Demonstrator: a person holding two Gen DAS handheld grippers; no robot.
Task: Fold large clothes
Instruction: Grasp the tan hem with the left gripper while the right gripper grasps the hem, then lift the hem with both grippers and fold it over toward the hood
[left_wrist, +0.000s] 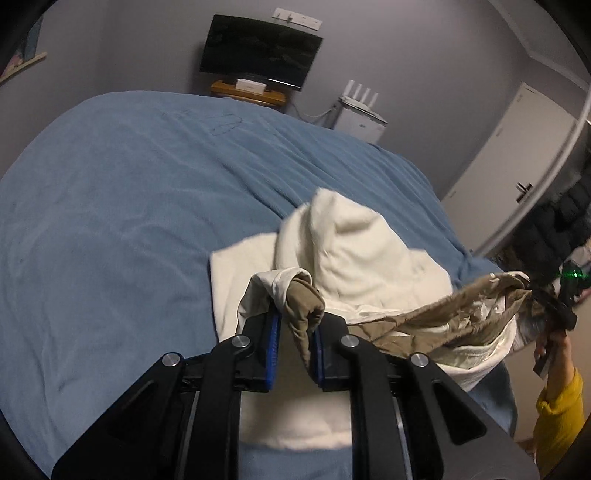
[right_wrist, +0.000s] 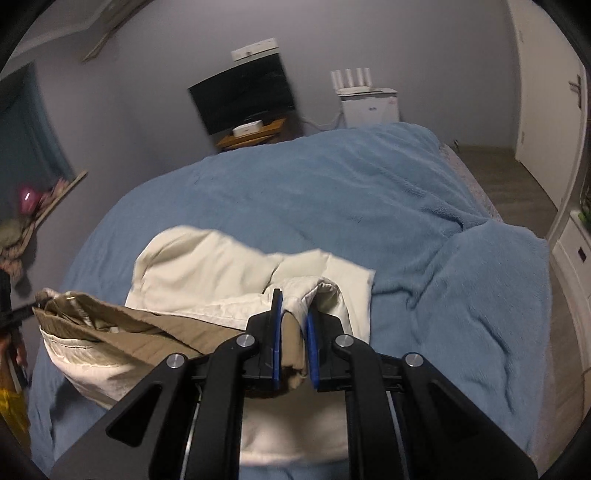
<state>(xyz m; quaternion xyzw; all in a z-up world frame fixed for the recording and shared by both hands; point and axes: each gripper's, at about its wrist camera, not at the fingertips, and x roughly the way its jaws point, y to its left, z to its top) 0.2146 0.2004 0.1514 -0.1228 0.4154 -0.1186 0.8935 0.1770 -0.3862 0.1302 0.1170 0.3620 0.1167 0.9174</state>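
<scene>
A pair of khaki trousers (left_wrist: 424, 321) with pale lining is held stretched by its waistband between both grippers, above a cream garment (left_wrist: 354, 254) lying on the blue bed (left_wrist: 129, 221). My left gripper (left_wrist: 295, 332) is shut on one end of the waistband. My right gripper (right_wrist: 293, 332) is shut on the other end; it also shows at the right edge of the left wrist view (left_wrist: 554, 306). The trousers (right_wrist: 129, 332) run leftward in the right wrist view over the cream garment (right_wrist: 221, 266). The trouser legs are hidden.
The bed's blue blanket (right_wrist: 369, 192) is rumpled at the right. Beyond the bed stand a TV (left_wrist: 258, 51) on a wooden stand, and a small white fridge (right_wrist: 369, 105). A white door (left_wrist: 509, 166) is at the right.
</scene>
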